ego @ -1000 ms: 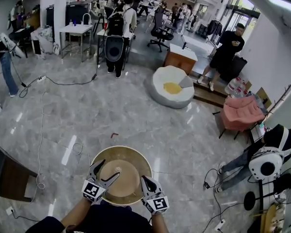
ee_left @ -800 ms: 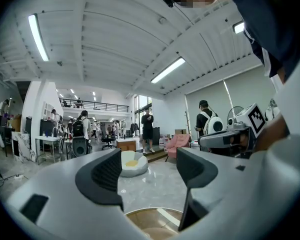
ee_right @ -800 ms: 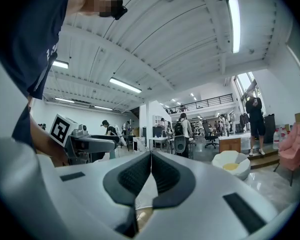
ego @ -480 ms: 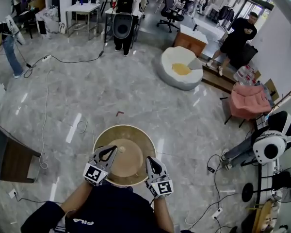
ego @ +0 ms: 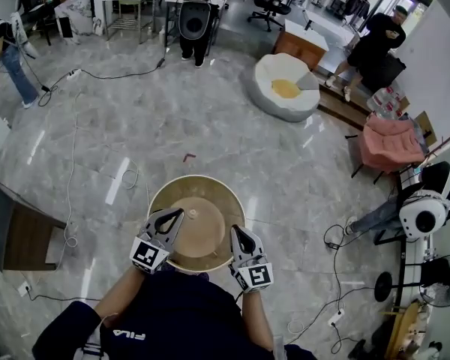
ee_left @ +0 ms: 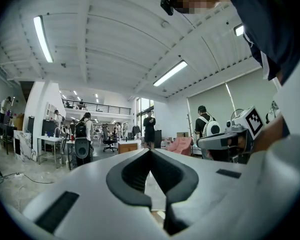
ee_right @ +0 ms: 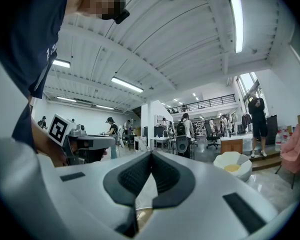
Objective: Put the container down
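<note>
Container point(ego: 206, 238): one | left gripper point(ego: 178, 214), right gripper point(ego: 235, 230): two, jaws together

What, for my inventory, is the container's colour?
The container is light brown, clearest in the head view.

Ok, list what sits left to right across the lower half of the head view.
Dark table → left gripper → round brown container → right gripper → seated person with a white backpack.

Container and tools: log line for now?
container: tan round bowl, near side under both tools | left tool: shut, nothing between | right tool: shut, nothing between
</note>
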{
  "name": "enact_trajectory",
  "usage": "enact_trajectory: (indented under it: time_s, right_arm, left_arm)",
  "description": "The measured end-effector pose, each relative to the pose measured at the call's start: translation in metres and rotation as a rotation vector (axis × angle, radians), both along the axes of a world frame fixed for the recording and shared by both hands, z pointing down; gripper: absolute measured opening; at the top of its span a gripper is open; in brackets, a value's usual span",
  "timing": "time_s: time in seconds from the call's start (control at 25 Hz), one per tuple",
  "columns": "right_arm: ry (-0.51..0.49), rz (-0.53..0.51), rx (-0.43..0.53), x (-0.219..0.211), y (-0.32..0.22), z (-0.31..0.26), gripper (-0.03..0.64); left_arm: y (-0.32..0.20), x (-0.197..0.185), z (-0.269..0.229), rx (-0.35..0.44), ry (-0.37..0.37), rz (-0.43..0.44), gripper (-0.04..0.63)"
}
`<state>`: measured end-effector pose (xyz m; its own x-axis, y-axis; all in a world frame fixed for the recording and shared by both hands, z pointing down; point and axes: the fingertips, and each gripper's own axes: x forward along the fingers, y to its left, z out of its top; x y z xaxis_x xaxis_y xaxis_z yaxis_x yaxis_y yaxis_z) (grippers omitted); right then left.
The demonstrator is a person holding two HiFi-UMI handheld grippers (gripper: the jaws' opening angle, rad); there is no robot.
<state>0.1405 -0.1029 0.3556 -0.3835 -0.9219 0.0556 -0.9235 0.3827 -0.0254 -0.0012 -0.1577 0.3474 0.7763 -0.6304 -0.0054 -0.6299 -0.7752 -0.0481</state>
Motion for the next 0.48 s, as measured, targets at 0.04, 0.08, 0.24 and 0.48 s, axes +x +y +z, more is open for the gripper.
enact_trajectory:
  time_s: [0.04,0.08,0.24,0.48]
  right_arm:
    - [0.0,-0.006,0.0,-0.0012,0.0002,0.0007,0.029]
    - [-0.004,-0.013,0.001,-0.0025,0.0002,0.0007,0.028]
    - [-0.012,-0.008,0.0,-0.0022,-0.0017,-0.0017,0.028]
    - [0.023,-0.01,-0.015,-0.0016,-0.0026,0.0038,0.028]
  left_arm:
    - [-0.0002,-0.0006,0.0006,-0.002,-0.003,-0.001,0.025]
    - [-0.0002,-0.0008,0.0005,-0.003,-0.003,0.0,0.025]
    - [-0.0008,-0.0002,0.0004,-0.011,0.006,0.006,0.025]
    - [-0.002,-0.0004,0.0056,-0.022,-0.003,0.012,0.025]
